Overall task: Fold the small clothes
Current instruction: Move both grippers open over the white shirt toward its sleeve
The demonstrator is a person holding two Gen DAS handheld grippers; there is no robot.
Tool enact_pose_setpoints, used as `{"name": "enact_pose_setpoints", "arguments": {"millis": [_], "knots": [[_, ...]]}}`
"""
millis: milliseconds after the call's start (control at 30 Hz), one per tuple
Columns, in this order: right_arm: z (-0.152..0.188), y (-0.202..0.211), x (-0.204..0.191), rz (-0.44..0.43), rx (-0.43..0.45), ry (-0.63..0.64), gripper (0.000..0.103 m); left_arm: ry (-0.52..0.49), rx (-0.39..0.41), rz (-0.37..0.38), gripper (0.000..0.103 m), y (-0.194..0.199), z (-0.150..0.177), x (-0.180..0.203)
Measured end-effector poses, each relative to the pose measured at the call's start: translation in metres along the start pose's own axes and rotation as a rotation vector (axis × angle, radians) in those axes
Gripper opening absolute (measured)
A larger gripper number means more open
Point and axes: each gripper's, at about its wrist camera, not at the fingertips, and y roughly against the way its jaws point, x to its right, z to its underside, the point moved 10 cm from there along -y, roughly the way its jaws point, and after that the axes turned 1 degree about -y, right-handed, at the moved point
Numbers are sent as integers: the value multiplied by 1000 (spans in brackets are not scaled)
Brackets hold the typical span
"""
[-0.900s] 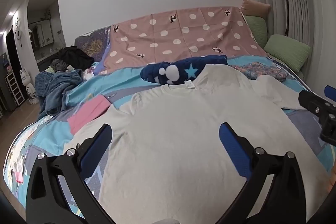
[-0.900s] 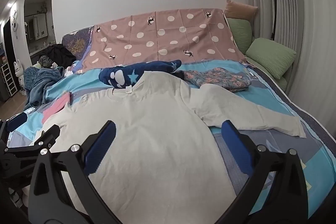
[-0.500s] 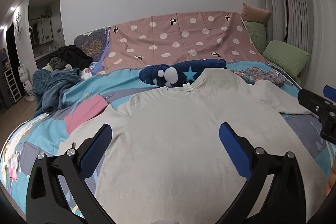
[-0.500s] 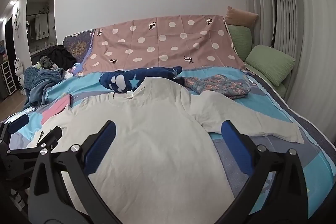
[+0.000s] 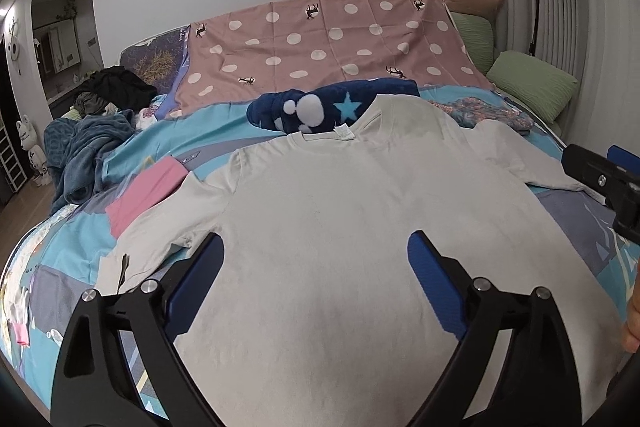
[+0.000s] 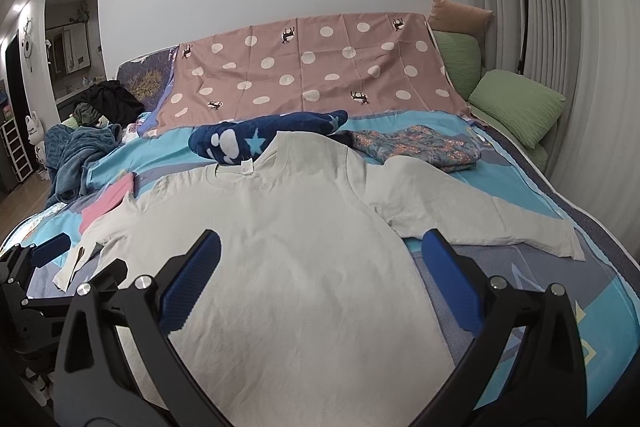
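Shirt (image 5: 360, 227): pale grey, long-sleeved, spread flat on the bed (image 5: 72, 239), collar at 12 o'clock from me, hem toward 6 o'clock. A white label shows at the neckline. One sleeve (image 6: 480, 219) runs out toward 3 o'clock in my right wrist view and lies flat on the blue patterned cover. The other sleeve (image 5: 160, 227) runs toward 9 o'clock, its cuff end partly turned over.

My left hand-held gripper (image 5: 316, 267) hangs above the lower chest of the shirt with both blue pads spread wide; nothing sits between them and neither pad presses the cloth. My right hand-held gripper (image 6: 320, 267) hangs above the shirt's side toward 3 o'clock, jaws likewise spread wide, one pad over the body panel, the other over the bed cover just past the shirt's edge. Each unit shows at the border of the other's view.

Surrounding items:
- Navy plush fabric (image 5: 320, 103) with white and blue shapes, touching the collar at 12 o'clock.
- Folded floral garment (image 6: 420, 147) at 1 o'clock, just beside the shoulder.
- Pink cloth (image 5: 148, 191) at 10 o'clock, partly under the sleeve.
- Pink polka-dot sheet (image 5: 320, 51) over the headboard.
- Green pillows (image 6: 516, 107) at 2 o'clock.
- Teal blanket (image 5: 84, 151) heaped at 9 o'clock.
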Motion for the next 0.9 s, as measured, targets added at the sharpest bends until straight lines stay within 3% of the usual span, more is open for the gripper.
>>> {"name": "enact_pose_setpoints", "arguments": {"millis": [67,333,567,667,733,833,900], "knots": [[1,-2,1,2,-10,-5,101,-23,29,-19,89,1,-2,-1],[6,-6,-7,-11,-19,31,101,3,1,5,82,1,2,-7],[14,-14,-14,-25,-66,38,101,6,10,-19,79,1,5,-19],[16,-18,-17,-19,-82,43,87,24,-2,25,68,-2,7,-21],[20,-21,-20,-24,-100,45,68,47,-19,47,61,-6,10,-24],[27,-27,-24,-37,-137,57,47,70,-52,49,52,-17,20,-33],[31,-31,-24,-40,-153,68,43,94,-78,36,48,-24,28,-45]]}}
